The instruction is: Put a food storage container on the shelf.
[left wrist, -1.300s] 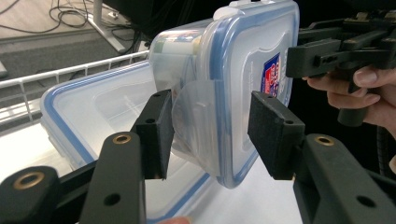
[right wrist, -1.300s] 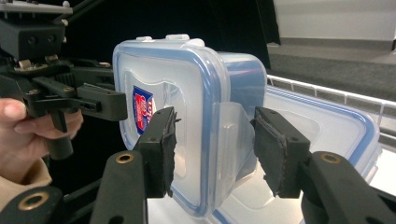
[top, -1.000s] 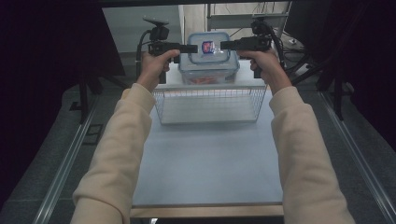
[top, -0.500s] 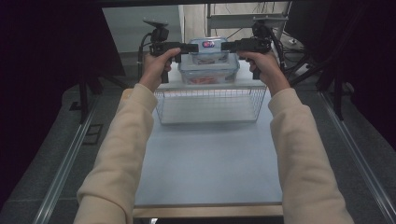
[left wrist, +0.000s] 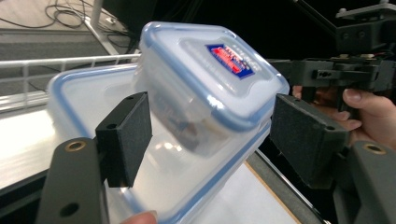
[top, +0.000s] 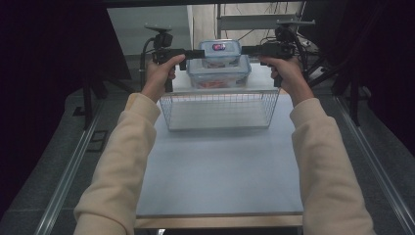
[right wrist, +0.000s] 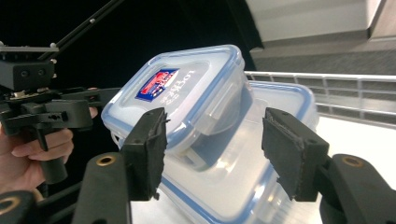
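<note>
The scene is looked down on from above and behind the person in the high view, facing forward over the table toward its far end, from some way off. The left gripper view is taken close in, along its own two jaws, from the left side of the small container. The right gripper view is taken equally close from the opposite side. The small container and the large container beneath it are shared by all three views.
</note>
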Available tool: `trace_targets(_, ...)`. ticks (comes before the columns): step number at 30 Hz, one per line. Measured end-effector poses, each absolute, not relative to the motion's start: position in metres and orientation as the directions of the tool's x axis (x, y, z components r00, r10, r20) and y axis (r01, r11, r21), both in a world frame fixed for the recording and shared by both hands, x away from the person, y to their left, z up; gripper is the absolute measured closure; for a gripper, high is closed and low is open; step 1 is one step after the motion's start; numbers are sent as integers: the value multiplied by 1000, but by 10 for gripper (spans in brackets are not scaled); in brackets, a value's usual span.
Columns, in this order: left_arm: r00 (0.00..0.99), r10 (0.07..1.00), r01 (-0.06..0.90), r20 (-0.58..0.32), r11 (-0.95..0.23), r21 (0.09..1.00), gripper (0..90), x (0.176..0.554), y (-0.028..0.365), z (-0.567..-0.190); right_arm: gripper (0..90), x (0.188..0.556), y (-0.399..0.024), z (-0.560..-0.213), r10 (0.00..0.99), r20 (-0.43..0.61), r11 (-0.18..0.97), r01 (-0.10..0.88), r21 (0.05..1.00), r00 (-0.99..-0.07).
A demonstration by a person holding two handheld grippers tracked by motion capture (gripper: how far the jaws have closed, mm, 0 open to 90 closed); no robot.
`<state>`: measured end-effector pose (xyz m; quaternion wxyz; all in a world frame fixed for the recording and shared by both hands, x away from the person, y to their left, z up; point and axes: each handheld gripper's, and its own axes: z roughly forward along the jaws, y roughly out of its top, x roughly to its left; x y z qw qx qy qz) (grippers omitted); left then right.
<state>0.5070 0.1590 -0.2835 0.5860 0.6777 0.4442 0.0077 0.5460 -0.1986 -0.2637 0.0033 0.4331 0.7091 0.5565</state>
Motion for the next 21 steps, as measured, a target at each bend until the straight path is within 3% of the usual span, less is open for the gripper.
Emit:
trace_targets(8,594,651,579,-473,63,813,304,487,169,-288,573,523,-206,-265,665,379,71,559,826,-643)
trace_targets(21,629,652,544,-424,21,839,285,443,174,-312,520,479,-219,-284,650,330,122,523,843,-684)
